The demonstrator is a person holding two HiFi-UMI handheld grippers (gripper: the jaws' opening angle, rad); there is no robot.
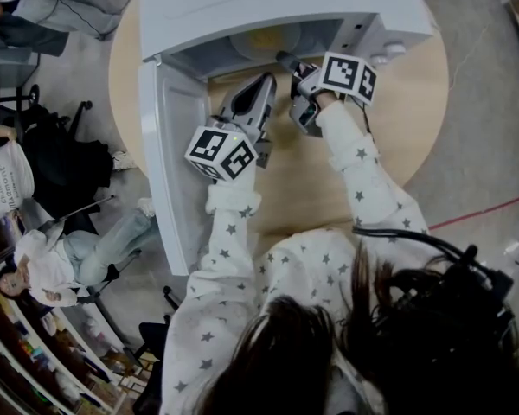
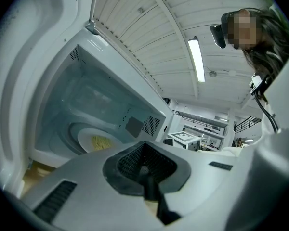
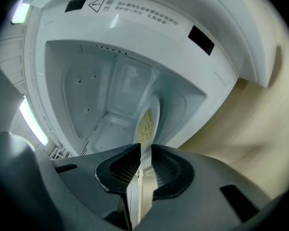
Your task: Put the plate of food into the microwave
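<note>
Right claw (image 3: 143,154) pinches the plate (image 3: 154,107) rim inside the microwave (image 3: 86,81); left claw (image 2: 145,163) is closed, empty. Warning label (image 3: 97,5) print unreadable.

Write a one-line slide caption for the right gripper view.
Right gripper, jaws shut on the rim of the plate of yellow food, with the plate inside the open microwave.

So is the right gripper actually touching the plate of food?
Touching. In the right gripper view, the right gripper has its two jaws closed on the rim of the plate, which reaches into the open microwave.
</note>
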